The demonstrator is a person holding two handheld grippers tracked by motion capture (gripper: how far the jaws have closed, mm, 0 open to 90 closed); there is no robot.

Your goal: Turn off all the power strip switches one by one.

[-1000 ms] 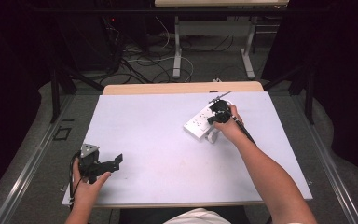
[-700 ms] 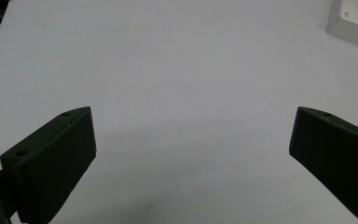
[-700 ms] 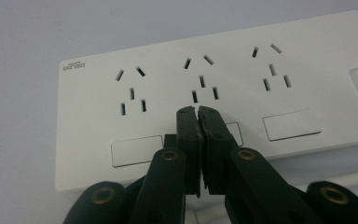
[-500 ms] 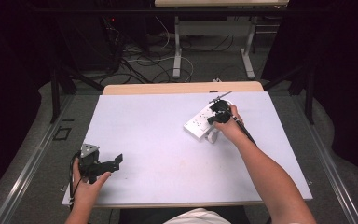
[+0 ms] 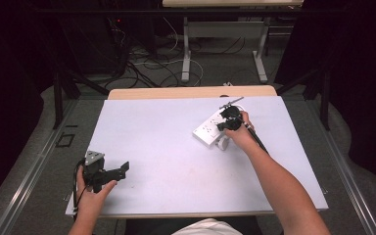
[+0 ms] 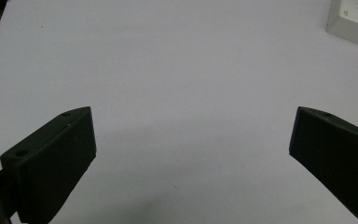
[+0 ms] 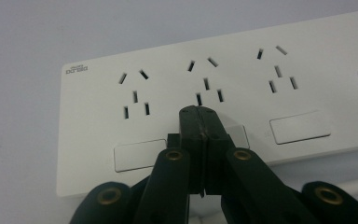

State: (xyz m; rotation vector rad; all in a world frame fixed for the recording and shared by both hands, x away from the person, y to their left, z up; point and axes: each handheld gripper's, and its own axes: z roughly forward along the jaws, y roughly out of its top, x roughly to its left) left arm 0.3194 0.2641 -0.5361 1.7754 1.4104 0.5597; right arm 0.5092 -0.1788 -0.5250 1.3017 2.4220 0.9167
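Resting on 1 white power strip (image 7: 223, 98) — right gripper (image 7: 199, 116) closed, empty; left gripper (image 6: 191, 154) wide open, empty.

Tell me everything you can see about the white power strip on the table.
The power strip is a flat white block, plastic by its look, lying face up and askew on the far right part of the table. Its face shows three socket groups, each with a rectangular switch below, and a small logo at one corner. The right gripper, jaws shut, rests its tip at the middle switch. A white cord leaves its near side.
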